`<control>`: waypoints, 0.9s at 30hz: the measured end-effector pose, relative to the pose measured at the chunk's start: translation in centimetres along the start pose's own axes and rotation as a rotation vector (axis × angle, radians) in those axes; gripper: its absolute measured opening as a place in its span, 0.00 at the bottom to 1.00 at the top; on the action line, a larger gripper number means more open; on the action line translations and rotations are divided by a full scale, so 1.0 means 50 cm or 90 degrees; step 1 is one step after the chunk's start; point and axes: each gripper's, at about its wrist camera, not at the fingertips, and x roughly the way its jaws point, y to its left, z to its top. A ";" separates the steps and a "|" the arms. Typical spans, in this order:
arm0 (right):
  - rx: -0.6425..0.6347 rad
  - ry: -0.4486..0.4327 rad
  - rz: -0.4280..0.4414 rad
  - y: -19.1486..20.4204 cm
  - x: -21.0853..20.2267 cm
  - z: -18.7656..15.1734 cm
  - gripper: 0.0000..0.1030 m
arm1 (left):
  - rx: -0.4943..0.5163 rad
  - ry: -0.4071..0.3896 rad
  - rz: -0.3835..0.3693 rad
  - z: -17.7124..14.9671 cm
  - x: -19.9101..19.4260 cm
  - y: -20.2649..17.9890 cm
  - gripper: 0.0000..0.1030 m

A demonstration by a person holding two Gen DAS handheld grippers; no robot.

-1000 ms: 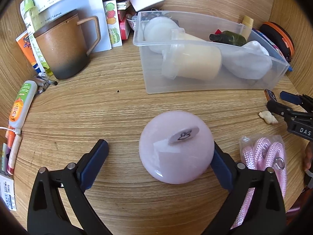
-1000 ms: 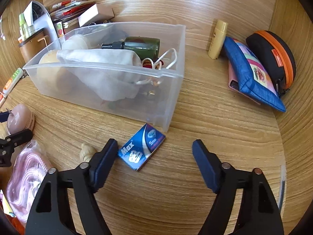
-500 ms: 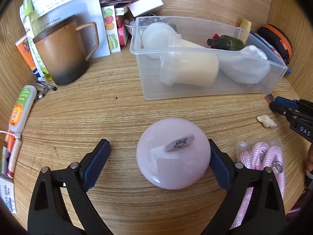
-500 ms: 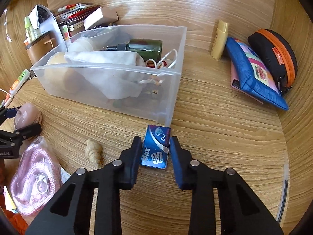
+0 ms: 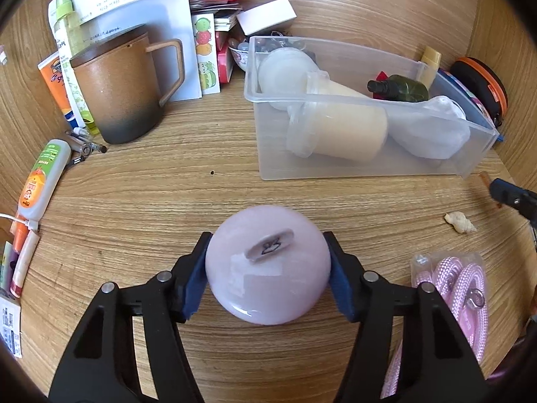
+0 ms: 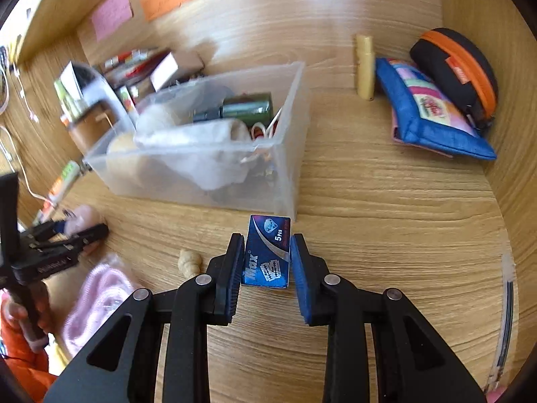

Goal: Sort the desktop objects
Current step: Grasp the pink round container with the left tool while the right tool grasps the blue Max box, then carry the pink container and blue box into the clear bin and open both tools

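Note:
My left gripper (image 5: 266, 275) is shut on a round pink ball-shaped object (image 5: 268, 265) with a small oval label, holding it above the wooden desk. My right gripper (image 6: 266, 262) is shut on a small blue razor-blade box (image 6: 267, 252), held just in front of the near corner of the clear plastic bin (image 6: 285, 174). The bin also shows in the left wrist view (image 5: 369, 171), holding a cream cup, a green bottle and a white cloth bag. The left gripper with the ball shows at the left of the right wrist view (image 6: 72, 231).
A small shell (image 5: 459, 223) and a bagged pink rope (image 5: 463, 285) lie on the desk at the right. A brown mug (image 5: 117, 94), tubes and papers stand at the back left. A blue pouch (image 6: 433, 117), black-orange case (image 6: 459, 70) and yellow tube (image 6: 365, 67) sit at the back right.
My left gripper closed on the pink ball. My right gripper closed on the blue box and lifted it up, with the view now tilted.

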 end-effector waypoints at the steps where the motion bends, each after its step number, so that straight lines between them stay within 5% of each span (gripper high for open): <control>1: 0.005 -0.007 0.003 -0.004 -0.008 0.002 0.25 | -0.004 -0.001 -0.002 0.001 -0.001 0.003 0.61; 15: -0.040 -0.083 -0.025 0.013 -0.109 0.037 0.25 | -0.064 -0.086 0.004 0.039 -0.083 0.054 0.61; 27: -0.093 -0.134 -0.074 0.035 -0.129 0.103 0.25 | -0.040 -0.177 0.036 0.118 -0.153 0.074 0.61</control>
